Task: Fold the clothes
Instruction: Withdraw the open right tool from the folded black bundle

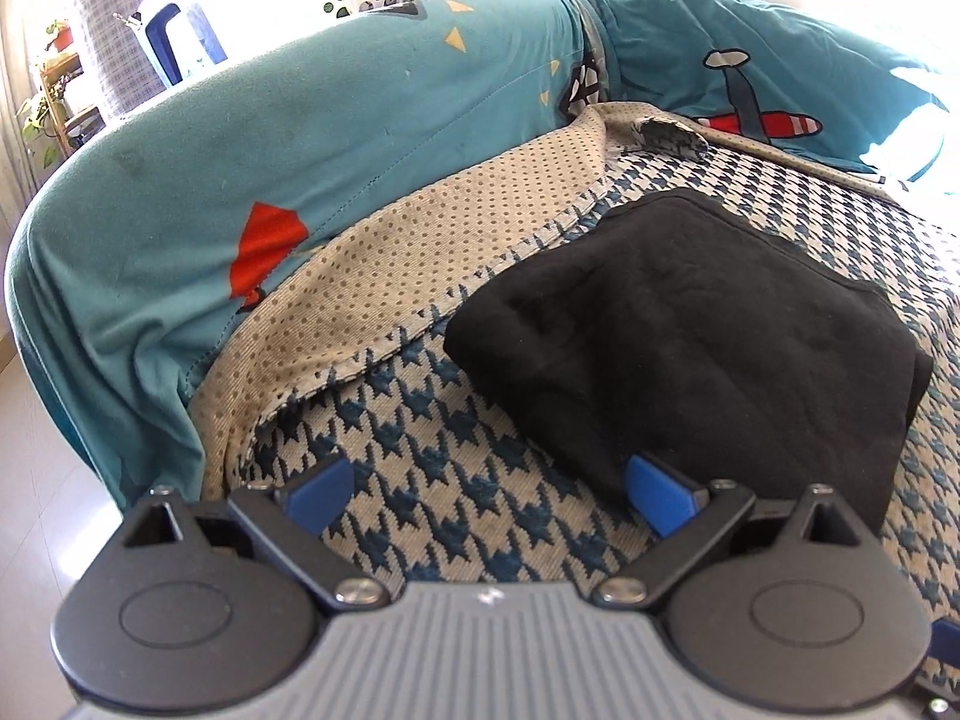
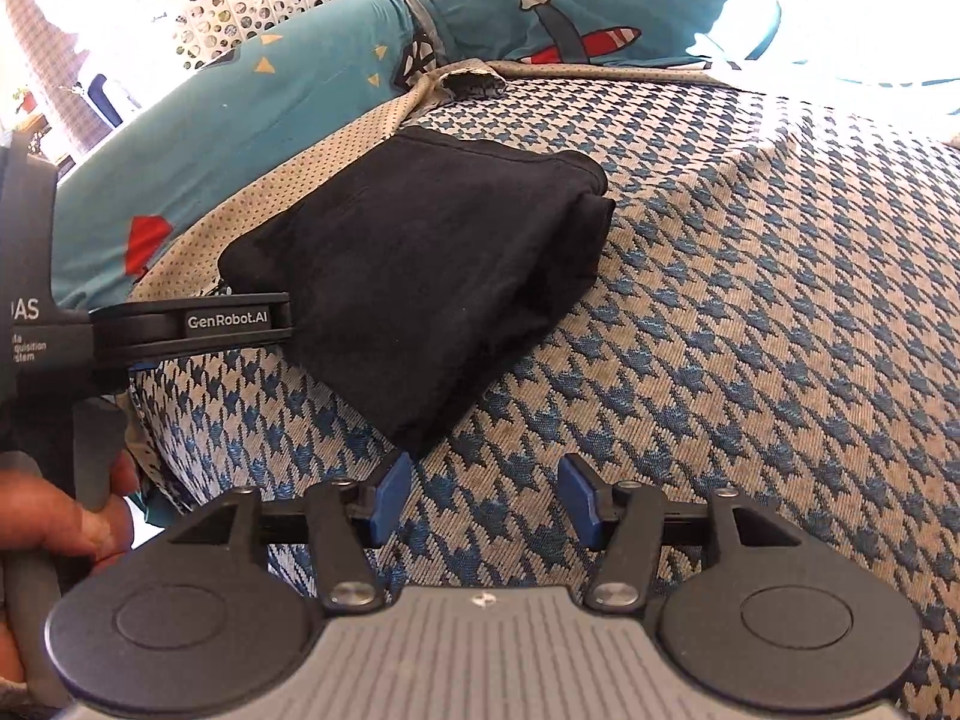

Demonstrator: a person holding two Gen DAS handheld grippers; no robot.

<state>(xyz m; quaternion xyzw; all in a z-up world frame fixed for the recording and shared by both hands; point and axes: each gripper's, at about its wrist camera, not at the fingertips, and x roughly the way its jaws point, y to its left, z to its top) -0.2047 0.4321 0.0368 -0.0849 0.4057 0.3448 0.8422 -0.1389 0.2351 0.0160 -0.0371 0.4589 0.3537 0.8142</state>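
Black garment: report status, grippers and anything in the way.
Left gripper open, right gripper open, both empty. Black garment folded, lying on the houndstooth cover. Nothing on top; left gripper sits beside its near corner.

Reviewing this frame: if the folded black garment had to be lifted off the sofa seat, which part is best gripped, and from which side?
Probably the near corner of the folded black garment, approached from the front of the houndstooth seat cover. There the stacked layers meet in one thick edge, unobstructed, directly ahead of the open right gripper.

A folded black garment [image 1: 678, 330] lies on the houndstooth cover [image 1: 456, 480]; the left hand-held gripper [image 1: 486, 492] hovers wide open, right pad at the garment's near edge
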